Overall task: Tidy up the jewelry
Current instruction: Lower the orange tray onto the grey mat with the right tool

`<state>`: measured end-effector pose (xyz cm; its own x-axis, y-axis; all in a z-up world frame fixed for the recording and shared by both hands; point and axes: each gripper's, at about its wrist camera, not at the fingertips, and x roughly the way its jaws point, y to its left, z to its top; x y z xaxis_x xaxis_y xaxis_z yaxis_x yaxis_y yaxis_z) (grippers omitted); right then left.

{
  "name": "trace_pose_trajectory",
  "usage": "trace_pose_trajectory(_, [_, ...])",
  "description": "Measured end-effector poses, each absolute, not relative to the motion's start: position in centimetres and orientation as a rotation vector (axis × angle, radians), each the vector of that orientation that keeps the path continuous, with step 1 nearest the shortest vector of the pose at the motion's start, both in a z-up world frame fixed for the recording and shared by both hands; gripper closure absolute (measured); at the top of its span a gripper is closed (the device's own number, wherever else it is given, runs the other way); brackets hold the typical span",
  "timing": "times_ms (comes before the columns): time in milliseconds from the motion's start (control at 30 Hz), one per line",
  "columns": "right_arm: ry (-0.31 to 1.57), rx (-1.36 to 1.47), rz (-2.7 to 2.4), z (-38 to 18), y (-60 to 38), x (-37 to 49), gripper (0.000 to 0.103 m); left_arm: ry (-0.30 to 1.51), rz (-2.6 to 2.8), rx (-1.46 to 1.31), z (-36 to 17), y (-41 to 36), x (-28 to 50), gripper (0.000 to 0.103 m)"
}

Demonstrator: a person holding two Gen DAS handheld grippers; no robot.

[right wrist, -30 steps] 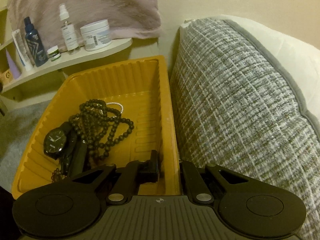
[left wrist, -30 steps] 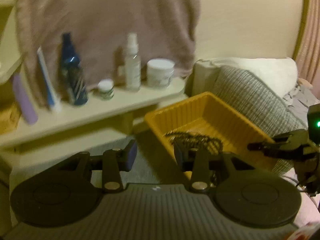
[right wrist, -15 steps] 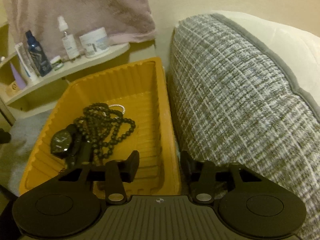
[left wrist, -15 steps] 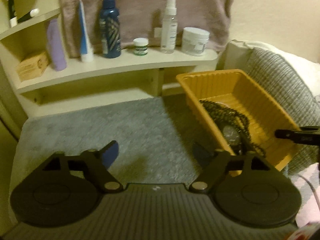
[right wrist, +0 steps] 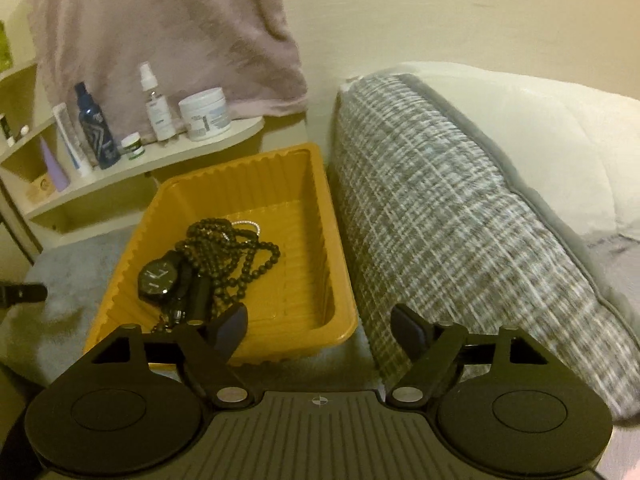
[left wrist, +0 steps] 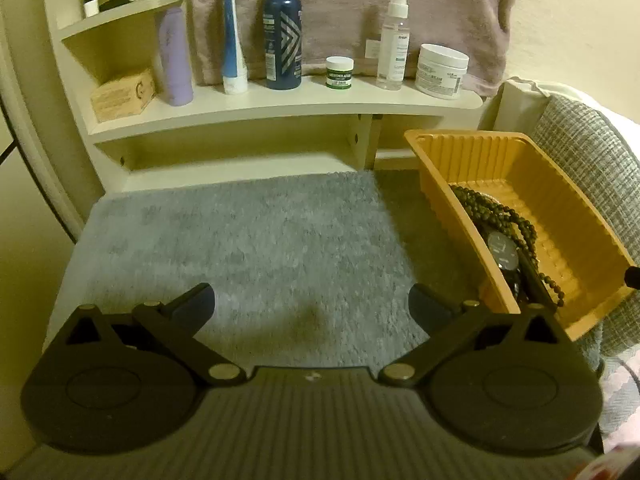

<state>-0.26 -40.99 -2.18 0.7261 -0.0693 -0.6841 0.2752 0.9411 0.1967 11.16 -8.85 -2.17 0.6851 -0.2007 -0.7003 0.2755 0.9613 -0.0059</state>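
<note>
A yellow ribbed tray [right wrist: 304, 184] sits on a grey mat; it also shows in the left wrist view [left wrist: 580, 216]. In it lie a black wristwatch [right wrist: 158, 278], a dark bead necklace [right wrist: 236, 248] and a thin silver bracelet [right wrist: 250, 224]. The watch [left wrist: 502, 248] and beads [left wrist: 488, 208] show in the left wrist view too. My left gripper [left wrist: 312, 304] is open and empty over the mat, left of the tray. My right gripper [right wrist: 320, 324] is open and empty at the tray's near right corner.
A cream shelf [left wrist: 280, 104] behind the mat carries bottles, tubes and jars, such as a blue bottle [left wrist: 283, 40] and a white jar [left wrist: 442, 71]. A grey woven cushion [right wrist: 460, 216] presses against the tray's right side. A pink towel [right wrist: 160, 32] hangs on the wall.
Both grippers opened wide and pulled back from the tray. The left one swung left over the mat; the right one drew back past the tray's near edge.
</note>
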Motion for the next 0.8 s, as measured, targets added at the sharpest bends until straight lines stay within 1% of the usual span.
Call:
trace_pose_trajectory(367, [0.772,0.353,-0.207,0.1,-37.9,-0.5,0.020,0.746,-0.247,0.031,-0.9,-7.2,7.0,0.001])
trace_pose_trajectory(800, [0.836,0.245,-0.073,0.6,-30.6,-1.6,0.020,0.754,-0.259,0.006,-0.3,-6.4,1.7,0.001])
